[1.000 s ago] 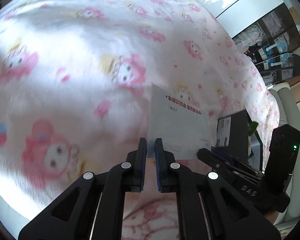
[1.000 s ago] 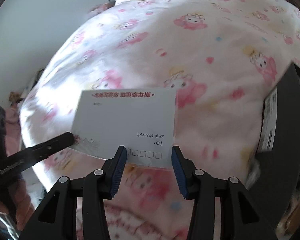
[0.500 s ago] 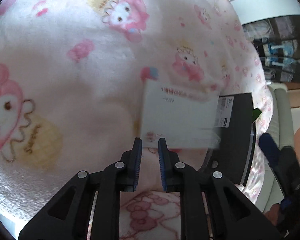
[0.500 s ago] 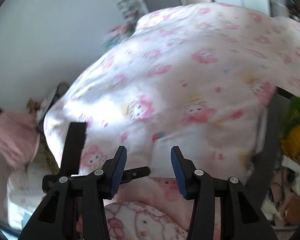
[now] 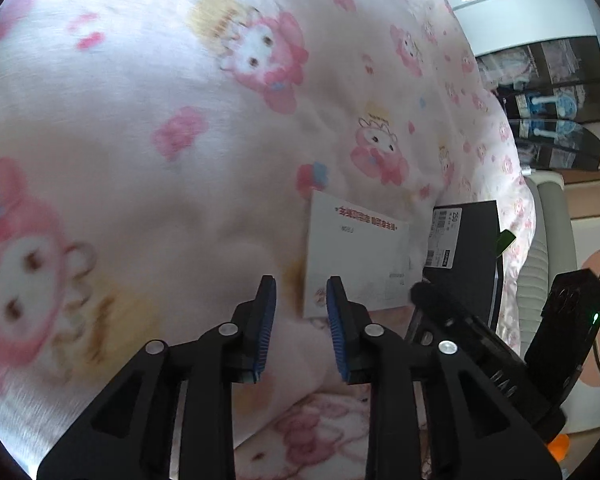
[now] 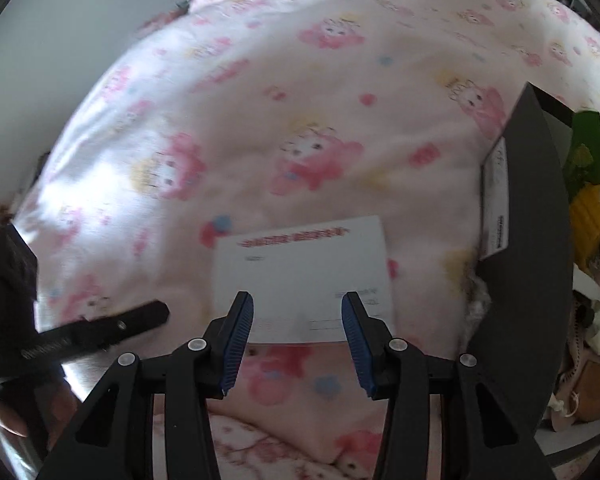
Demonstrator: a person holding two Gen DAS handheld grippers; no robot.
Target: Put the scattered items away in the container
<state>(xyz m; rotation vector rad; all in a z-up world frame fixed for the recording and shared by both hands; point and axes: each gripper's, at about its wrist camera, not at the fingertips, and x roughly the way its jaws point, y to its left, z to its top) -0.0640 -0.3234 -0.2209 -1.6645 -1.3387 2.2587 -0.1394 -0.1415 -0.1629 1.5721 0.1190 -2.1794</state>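
A white card [image 5: 356, 256] with red print lies flat on the pink cartoon blanket [image 5: 180, 120], just left of the black box [image 5: 472, 248]. My left gripper [image 5: 301, 292] hovers over the card's near left corner. Its jaws are opening and the pads do not press on the card. In the right wrist view the card [image 6: 300, 264] lies just beyond my right gripper [image 6: 297, 308], which stands open with nothing gripped. The box [image 6: 536, 240] is at the right, and a finger of the left gripper [image 6: 112, 330] reaches in from the left.
The box holds a green packet [image 6: 586, 148] and a yellow item [image 6: 590, 216]. A second pink blanket [image 6: 284, 376] lies at the near edge. A dark shelf unit [image 5: 548, 92] stands beyond the bed at the upper right.
The left gripper held the card's corner in the air, then came down and spread its jaws. The card now rests on the blanket. The right gripper swung away and came back over the card.
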